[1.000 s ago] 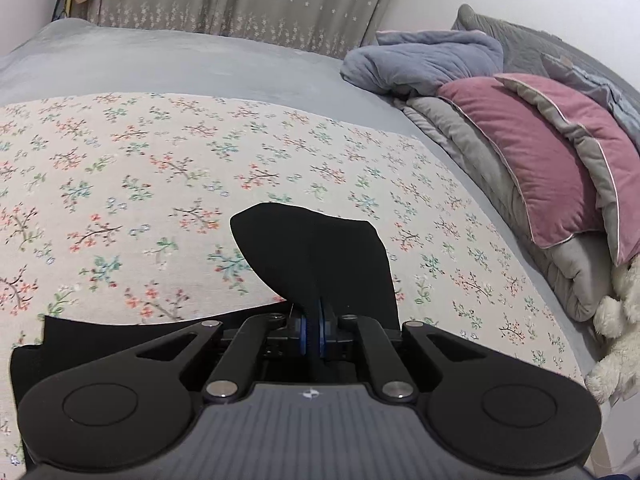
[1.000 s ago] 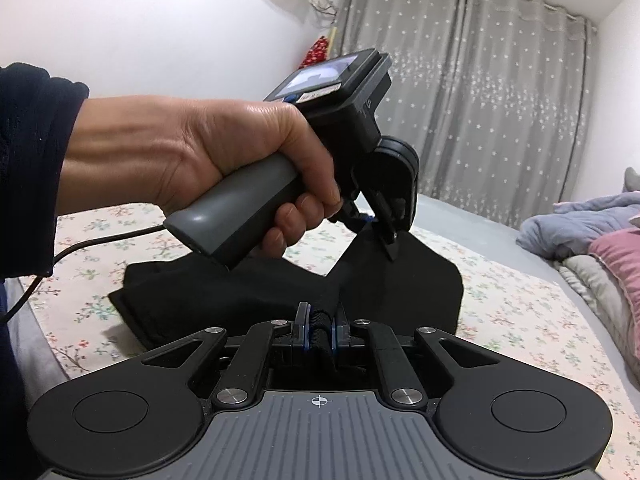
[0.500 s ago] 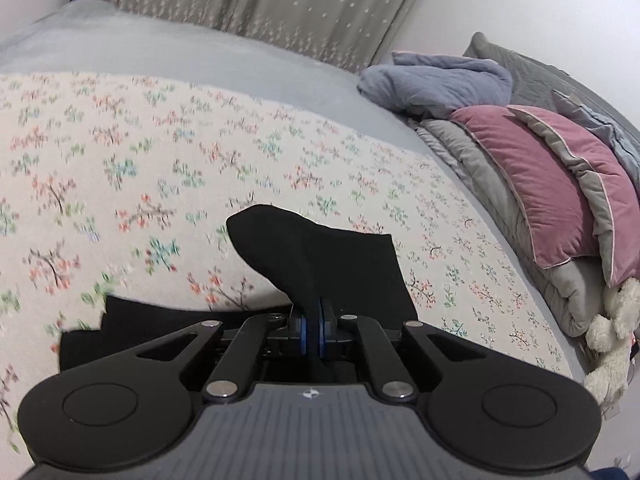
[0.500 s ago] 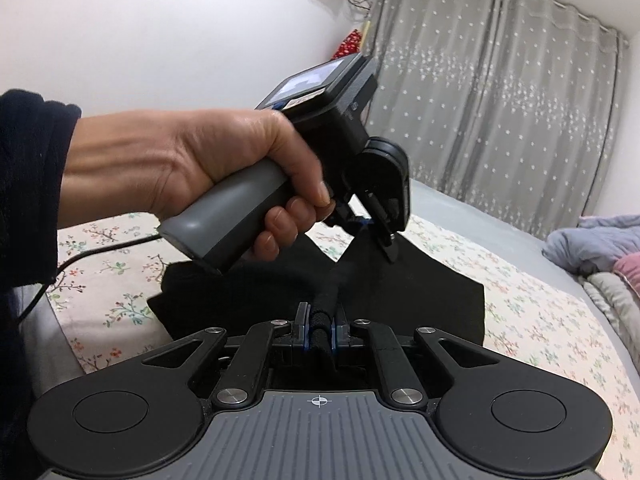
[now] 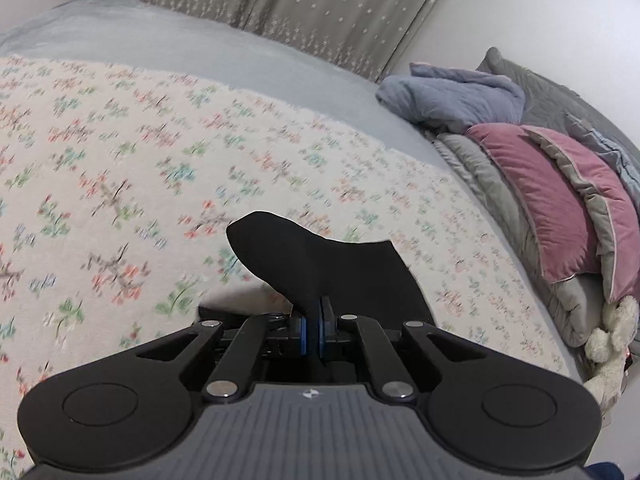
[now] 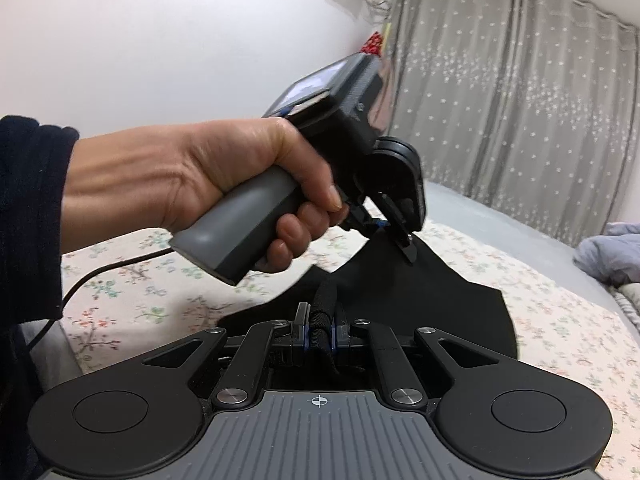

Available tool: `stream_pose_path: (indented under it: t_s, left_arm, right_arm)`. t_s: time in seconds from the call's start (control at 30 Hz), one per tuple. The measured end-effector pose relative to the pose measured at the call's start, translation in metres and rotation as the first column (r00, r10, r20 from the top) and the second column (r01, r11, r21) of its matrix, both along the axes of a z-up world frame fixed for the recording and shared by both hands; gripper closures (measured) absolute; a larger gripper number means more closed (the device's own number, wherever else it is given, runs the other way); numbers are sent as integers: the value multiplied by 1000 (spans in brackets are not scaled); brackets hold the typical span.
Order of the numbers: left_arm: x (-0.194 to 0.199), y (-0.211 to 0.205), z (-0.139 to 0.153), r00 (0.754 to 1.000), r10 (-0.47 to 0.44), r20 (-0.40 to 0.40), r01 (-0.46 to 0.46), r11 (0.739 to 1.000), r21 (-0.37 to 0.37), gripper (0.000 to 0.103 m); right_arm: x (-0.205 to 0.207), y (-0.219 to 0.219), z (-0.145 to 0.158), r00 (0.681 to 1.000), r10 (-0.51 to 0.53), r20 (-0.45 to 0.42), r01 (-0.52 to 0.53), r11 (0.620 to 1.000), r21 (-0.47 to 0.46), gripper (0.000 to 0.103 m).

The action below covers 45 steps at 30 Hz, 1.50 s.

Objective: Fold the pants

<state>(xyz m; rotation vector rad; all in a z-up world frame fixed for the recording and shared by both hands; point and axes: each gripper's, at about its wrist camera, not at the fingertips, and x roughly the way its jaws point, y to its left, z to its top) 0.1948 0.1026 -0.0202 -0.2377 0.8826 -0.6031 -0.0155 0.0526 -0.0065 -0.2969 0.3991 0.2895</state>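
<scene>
One floral bedspread (image 5: 160,152), grey curtains (image 5: 320,4) behind.

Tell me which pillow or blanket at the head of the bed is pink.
The velvet pillow leaning on the grey quilt; the bundle behind it is blue-grey, and the rest are grey.

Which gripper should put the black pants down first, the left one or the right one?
Probably neither alone. The left gripper and the right gripper are both shut on the black pants, lifted above the flowery bedspread, so they should lower together.
</scene>
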Motion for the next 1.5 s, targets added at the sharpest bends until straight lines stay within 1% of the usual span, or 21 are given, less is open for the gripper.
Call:
stream_pose_path:
  t_s: [0.13,0.23,0.37,0.47,0.53,0.63,0.77,0.87,0.97,1.0,1.07,1.17,1.23,1.33,1.4,1.43,1.47,1.5]
  left_arm:
    - [-7,11,-4,1000,10,-13,-10,1000,4,89]
    - [-10,21,-7,999,35,-16,-35,999,17,89]
    - [-11,28,-15,999,50,-7,-50,997,55,89]
    - [-9,27,-25,999,52,-7,-51,994,97,89]
    - [-10,26,-26,998,55,1,-55,994,98,89]
    - [-8,28,-23,998,59,9,-60,995,83,89]
    - [-4,31,-27,996,85,-2,-84,995,59,89]
    - [-4,30,-29,996,86,-1,-86,994,69,88]
    - [-6,28,-28,996,87,17,-88,993,83,86]
    - [-6,28,-27,996,88,18,-89,993,83,86]
    - [-6,30,-26,995,99,20,-100,993,65,86]
    - [-5,32,-23,994,107,29,-109,993,52,86]
    - [-3,31,-25,993,113,30,-115,992,55,86]
    - [-3,27,-29,993,111,42,-114,990,77,86]
    - [-4,25,-29,993,103,62,-109,990,93,83]
    - [-5,24,-28,992,101,72,-107,989,99,83]
    - [-6,25,-27,992,98,77,-106,989,101,79]
    - [-6,26,-26,991,103,79,-111,989,99,77]
  right_arm:
    - [-6,3,-4,999,34,-28,-35,999,-19,94]
    - [-9,4,-4,998,46,-44,-46,999,-8,94]
    - [-9,16,-4,997,66,-47,-68,997,-30,94]
    - [-2,23,-16,994,63,-95,-66,997,-34,94]
    - [2,26,-22,992,58,-115,-62,998,-30,94]
    - [1,28,-23,993,54,-106,-57,998,-26,94]
    - [5,26,-19,993,60,-101,-58,998,25,94]
    - [11,25,-22,990,66,-121,-61,997,46,93]
    - [10,25,-26,987,85,-133,-76,995,68,88]
    - [11,23,-26,986,92,-142,-81,993,83,84]
    - [13,23,-26,980,121,-158,-105,989,108,80]
    - [13,28,-26,979,153,-135,-140,985,99,79]
    - [14,30,-26,979,154,-134,-140,984,109,80]
    - [17,29,-29,977,151,-152,-131,982,132,79]
    - [16,26,-28,976,158,-151,-136,980,148,79]
    - [15,24,-26,973,172,-156,-147,976,160,76]
    - [16,22,-24,967,195,-167,-164,970,180,67]
    - [15,19,-21,960,218,-177,-181,962,204,62]
